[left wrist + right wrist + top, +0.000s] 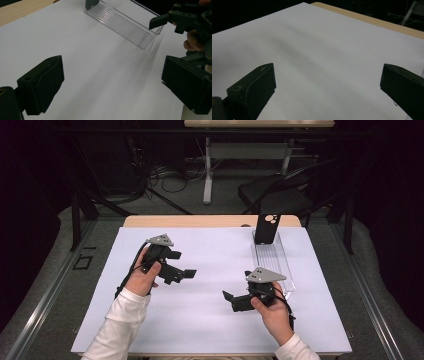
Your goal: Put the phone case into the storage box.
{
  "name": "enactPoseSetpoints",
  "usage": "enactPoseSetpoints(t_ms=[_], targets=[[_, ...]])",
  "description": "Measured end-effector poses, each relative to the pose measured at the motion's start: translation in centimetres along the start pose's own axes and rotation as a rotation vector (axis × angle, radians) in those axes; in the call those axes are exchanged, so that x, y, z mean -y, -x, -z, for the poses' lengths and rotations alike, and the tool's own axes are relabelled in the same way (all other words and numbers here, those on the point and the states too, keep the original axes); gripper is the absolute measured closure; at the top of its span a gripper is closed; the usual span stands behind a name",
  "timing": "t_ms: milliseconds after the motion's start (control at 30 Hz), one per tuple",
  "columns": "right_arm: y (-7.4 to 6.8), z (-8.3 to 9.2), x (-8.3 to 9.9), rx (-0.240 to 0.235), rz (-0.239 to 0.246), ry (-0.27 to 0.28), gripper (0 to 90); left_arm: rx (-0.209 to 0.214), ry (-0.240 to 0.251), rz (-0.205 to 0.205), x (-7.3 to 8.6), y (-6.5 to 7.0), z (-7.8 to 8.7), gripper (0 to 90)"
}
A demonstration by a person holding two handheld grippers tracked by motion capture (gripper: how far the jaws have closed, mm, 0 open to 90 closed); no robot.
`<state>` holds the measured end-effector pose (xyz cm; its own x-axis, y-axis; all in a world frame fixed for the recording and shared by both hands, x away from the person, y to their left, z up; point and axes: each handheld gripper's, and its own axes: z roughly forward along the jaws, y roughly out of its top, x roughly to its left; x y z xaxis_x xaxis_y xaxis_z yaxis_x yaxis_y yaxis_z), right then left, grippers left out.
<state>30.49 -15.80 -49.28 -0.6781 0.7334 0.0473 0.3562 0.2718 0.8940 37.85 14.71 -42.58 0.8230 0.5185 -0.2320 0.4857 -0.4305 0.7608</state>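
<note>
From the high view, the left gripper [186, 273] and right gripper [228, 298] are held apart over the white sheet [210, 320], jaws spread and empty. In the left gripper view, the clear tray [125, 25] is seen ahead, beyond its parted jaws. In the right gripper view, bare sheet is framed between wide jaws.

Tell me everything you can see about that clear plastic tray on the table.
The clear ribbed plastic tray is a long, narrow, see-through trough with low walls and fine lengthwise ridges on its floor. It lies flat on the white table cover near the far right. A black phone case with camera cut-outs stands upright at its far end. The right hand-held gripper is close to its near end, apart from it.
</note>
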Motion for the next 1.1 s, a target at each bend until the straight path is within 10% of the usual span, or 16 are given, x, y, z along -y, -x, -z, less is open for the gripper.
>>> enactPoseSetpoints(t_ms=[1100], targets=[[-0.8,-1.8,4.0,-0.025,0.031,0.011,0.0,-0.007,-0.010,-0.001,0.2,-0.1,-0.2,4.6]])
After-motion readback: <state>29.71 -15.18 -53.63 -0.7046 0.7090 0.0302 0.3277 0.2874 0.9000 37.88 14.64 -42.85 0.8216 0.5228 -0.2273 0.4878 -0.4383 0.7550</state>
